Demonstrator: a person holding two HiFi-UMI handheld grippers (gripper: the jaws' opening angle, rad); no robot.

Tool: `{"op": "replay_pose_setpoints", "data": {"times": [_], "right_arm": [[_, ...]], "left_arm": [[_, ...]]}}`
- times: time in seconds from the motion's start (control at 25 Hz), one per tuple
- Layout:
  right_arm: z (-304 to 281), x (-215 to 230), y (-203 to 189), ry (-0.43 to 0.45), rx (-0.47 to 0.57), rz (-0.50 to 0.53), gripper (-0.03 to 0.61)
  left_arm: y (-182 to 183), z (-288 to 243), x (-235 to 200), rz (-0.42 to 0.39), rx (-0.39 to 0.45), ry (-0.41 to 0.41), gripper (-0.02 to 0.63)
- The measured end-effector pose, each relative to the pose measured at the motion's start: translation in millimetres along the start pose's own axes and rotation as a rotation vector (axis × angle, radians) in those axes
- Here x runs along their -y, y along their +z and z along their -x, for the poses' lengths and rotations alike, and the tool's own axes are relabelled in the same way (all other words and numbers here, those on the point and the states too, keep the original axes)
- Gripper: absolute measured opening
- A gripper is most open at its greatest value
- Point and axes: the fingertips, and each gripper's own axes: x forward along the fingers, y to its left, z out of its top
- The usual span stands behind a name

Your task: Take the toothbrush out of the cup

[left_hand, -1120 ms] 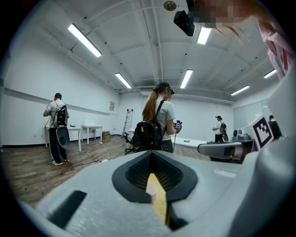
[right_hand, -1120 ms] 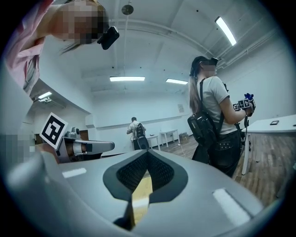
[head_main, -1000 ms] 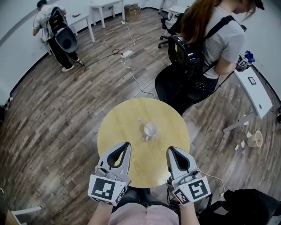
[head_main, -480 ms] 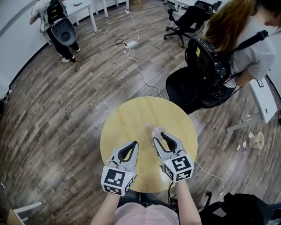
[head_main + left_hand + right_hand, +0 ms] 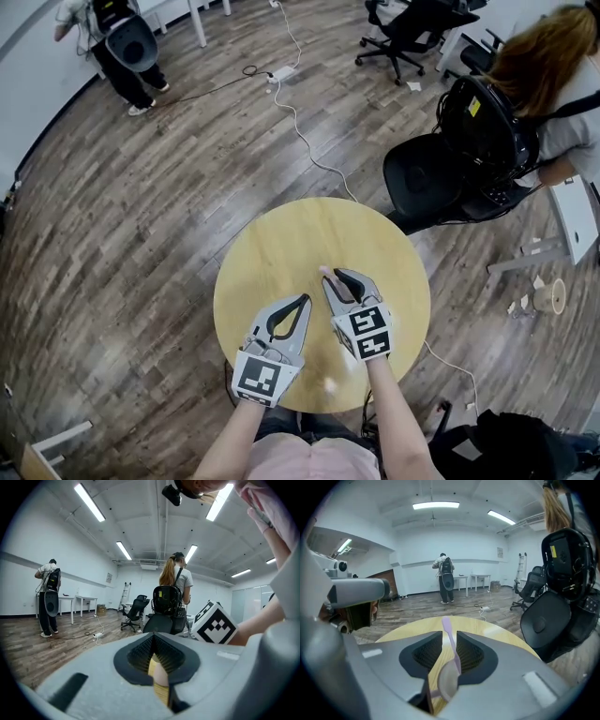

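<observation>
cup point(image 5: 446, 680) blurred, toothbrush point(image 5: 449, 638) lower end hidden

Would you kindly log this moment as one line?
right gripper: jaws closing, toothbrush between | toothbrush: in cup | left gripper: shut, empty

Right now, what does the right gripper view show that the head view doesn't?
Only the right gripper view: the toothbrush handle rising from the cup, between the closing jaws of the right gripper, not yet pinched. Only the head view: the left gripper in full, jaws together, beside it. Both: the round table and the toothbrush's tip.
</observation>
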Motion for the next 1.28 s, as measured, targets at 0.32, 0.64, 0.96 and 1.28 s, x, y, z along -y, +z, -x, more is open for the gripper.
{"op": "replay_pose_setpoints", "data": {"times": [0.32, 0.64, 0.96, 1.28], "right_arm": [[-4.0, 8.4, -1.1, -0.043, 0.011, 0.020, 0.025], [14.7, 11.9, 21.1, -0.052, 0.087, -0.017, 0.019], [84.5, 1.1, 80.7, -0.042, 0.315, -0.055, 0.018], [168.8, -26.7, 118.2, -0.063, 0.502, -0.001, 0.018]], "left_arm": [[-0.7, -3.3, -6.3, 0.018, 0.027, -0.002, -0.003], [7.6, -3.1, -2.8, -0.002, 0.044, -0.015, -0.003], [42.2, 12.1, 2.8, -0.023, 0.120, -0.011, -0.003], [73.6, 39.5, 15.7, -0.030, 0.158, -0.010, -0.003]]}}
